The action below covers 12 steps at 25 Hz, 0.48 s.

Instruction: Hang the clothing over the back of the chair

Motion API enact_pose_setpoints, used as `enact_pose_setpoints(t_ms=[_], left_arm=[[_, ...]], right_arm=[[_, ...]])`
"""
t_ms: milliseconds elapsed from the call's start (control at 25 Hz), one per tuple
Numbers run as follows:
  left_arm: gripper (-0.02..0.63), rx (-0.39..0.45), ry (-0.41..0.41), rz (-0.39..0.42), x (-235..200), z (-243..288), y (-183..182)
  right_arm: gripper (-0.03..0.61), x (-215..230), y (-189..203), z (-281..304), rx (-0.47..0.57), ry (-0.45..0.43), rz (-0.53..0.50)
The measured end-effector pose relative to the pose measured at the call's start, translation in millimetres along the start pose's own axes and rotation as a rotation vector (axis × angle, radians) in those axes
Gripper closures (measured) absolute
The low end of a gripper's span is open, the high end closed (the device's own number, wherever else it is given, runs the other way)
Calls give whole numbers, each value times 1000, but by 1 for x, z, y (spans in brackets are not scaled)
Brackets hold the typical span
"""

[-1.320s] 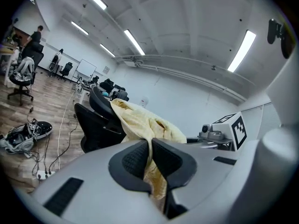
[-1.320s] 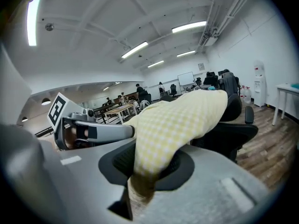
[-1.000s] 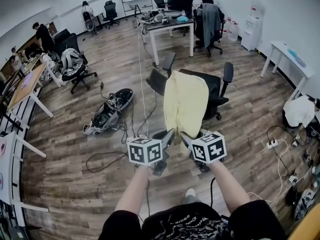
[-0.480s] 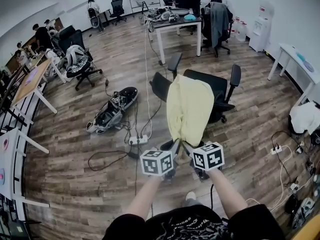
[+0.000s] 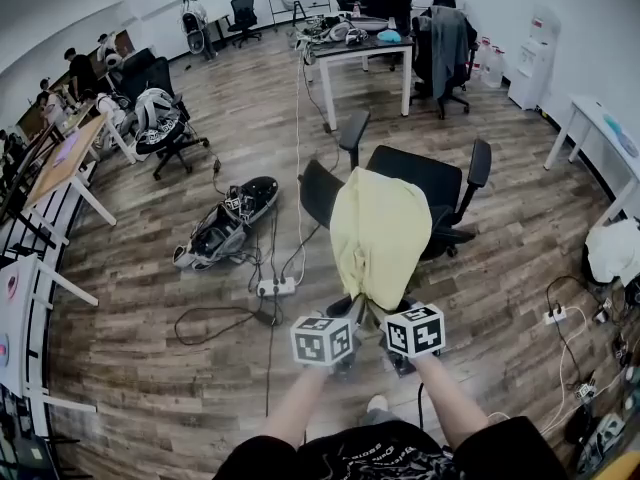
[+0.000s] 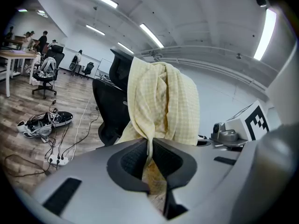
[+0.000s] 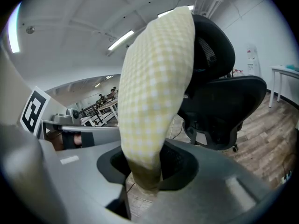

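Room: open office, wood floor (image 5: pixel 130 368), desks and cable runs around; black swivel chair (image 5: pixel 428 176) mid-floor.
Left gripper (image 6: pixel 150 146): closed tight on a thin fold of the hem.
Right gripper (image 7: pixel 145 168): jaws have just been opening; thick bunch of hem between the pads, touching both.
Clothing (image 5: pixel 380 230): pale yellow check, running up from both grippers and over the top of the chair back; far part lying down the seat side.
Step, by judgement: drape already over the back; near edge being let down and released.
Next move calls for: both hems freed evenly, with no tug toward the near side, so that enough cloth remains on the seat side to balance it.
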<state>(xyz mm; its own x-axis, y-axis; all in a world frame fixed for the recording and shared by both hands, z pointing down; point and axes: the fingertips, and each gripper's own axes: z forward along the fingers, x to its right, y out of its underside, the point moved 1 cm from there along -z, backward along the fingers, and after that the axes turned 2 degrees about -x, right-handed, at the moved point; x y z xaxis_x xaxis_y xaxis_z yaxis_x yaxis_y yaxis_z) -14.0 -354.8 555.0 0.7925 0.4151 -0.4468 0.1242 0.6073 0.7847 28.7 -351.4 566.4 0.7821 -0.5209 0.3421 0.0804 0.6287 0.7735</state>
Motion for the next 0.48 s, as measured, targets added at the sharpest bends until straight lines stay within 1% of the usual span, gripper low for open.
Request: enact_pose_setpoints(t_ms=[80,200,280,400,440,480], left_arm=[[588,-1,5,-31,1,6,2],[588,25,21,-60,3,9,-3],[588,40,27,-61,1,8,-4],[583,73,12,-61,-5,3,-2],[564,83,8,-63,-6,1,-2],[525,89,8,-66,-5,-2,-3]], right_arm=[[473,6,1,1,-5,-4,2],[462,12,-4,1,2,-20,1],[417,14,-5,0,3,-28,3],[328,14,-1,-2,-10,-36,9],[317,14,0,-4,-12,-29,5],[311,15,-1,-7,-10,-17,-4]])
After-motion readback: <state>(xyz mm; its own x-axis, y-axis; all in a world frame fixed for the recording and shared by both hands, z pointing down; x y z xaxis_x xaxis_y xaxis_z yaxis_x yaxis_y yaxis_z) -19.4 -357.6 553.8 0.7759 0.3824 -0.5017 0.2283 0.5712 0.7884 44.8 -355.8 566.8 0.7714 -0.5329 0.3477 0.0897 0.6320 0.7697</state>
